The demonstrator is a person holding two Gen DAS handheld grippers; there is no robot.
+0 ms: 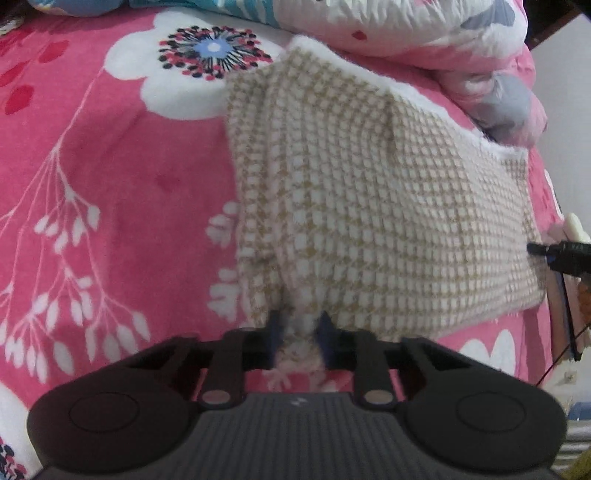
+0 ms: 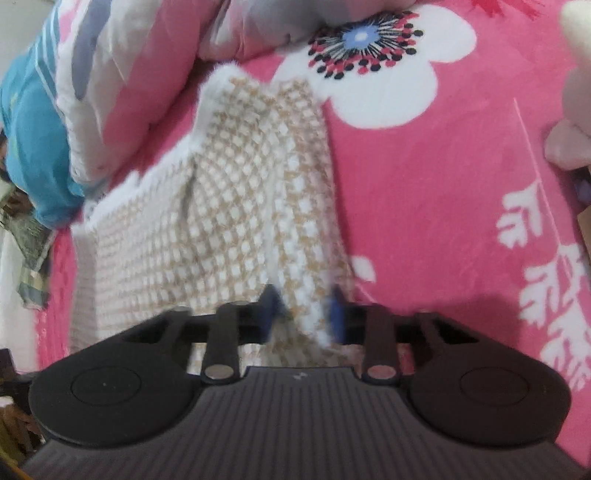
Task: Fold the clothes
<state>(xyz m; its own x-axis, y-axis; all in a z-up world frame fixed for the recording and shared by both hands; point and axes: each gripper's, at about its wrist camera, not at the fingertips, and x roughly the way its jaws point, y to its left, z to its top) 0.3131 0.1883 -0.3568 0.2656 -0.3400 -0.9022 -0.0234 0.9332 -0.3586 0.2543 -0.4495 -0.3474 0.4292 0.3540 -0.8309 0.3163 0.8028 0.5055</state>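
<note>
Garment (image 1: pixel 362 206), beige-and-white check knit with a fuzzy white edge, fills the centre and the 3 o'clock half of the left wrist view. It lies on a pink blanket (image 1: pixel 122 206) printed with white flowers and sprigs. The left gripper (image 1: pixel 300 325) sits at 6 o'clock, its two blue pads (image 1: pixel 275 326) drawn in close with a bunched fold of the knit pinched between them; fabric passes through the jaws and shows again below them. From the pinch the cloth rises toward 12 o'clock in a raised ridge. A crumpled quilt (image 1: pixel 424 33) in white, pink and grey lies at 1 o'clock, just beyond the white edge of the garment. At 3 o'clock a black tool tip (image 1: pixel 557 254) reaches in from the frame edge, level with the near corner of the knit; whether it touches the cloth cannot be told.

In the right wrist view, which is blurred, the garment (image 2: pixel 229 206) runs from 6 o'clock up to 11 o'clock, on the same pink blanket (image 2: pixel 443 206). The right gripper (image 2: pixel 304 306) sits at 6 o'clock with the jaws narrowed onto a white-edged fold of the knit, which is clamped between the blue pads (image 2: pixel 271 301). The quilt (image 2: pixel 155 66) lies at 11 o'clock, a blue cloth (image 2: pixel 33 133) at 9 o'clock. A pale plush object (image 2: pixel 572 122) sits at 3 o'clock, well apart from the garment.
</note>
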